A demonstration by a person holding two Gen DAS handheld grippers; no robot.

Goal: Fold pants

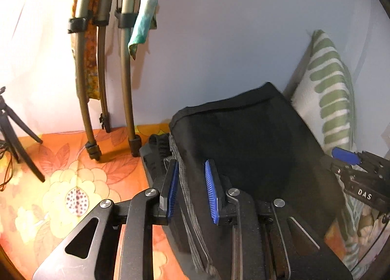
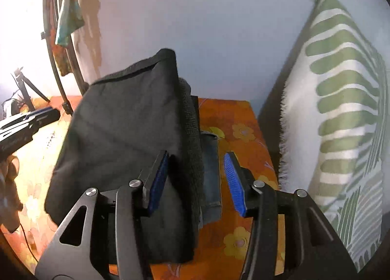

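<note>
The black pants [image 1: 253, 143] lie folded in a thick stack on an orange flowered bedsheet [image 1: 63, 182]. My left gripper [image 1: 191, 189] is open, its blue pads astride the stack's left edge, where grey lining and the ribbed waistband [image 1: 159, 145] show. In the right wrist view the pants [image 2: 121, 133] fill the middle. My right gripper [image 2: 198, 182] is open, jaws astride the stack's right edge with its ribbed band [image 2: 195, 148] and a bluish layer [image 2: 211, 170] beneath. Neither gripper pinches cloth. The right gripper also shows in the left wrist view [image 1: 346, 156].
A green-striped white pillow [image 2: 341, 109] stands against the wall on the right. A metal stand's legs [image 1: 85, 85] with hanging cloths rise at the back left. A small black tripod [image 1: 17, 133] and cables sit at the far left.
</note>
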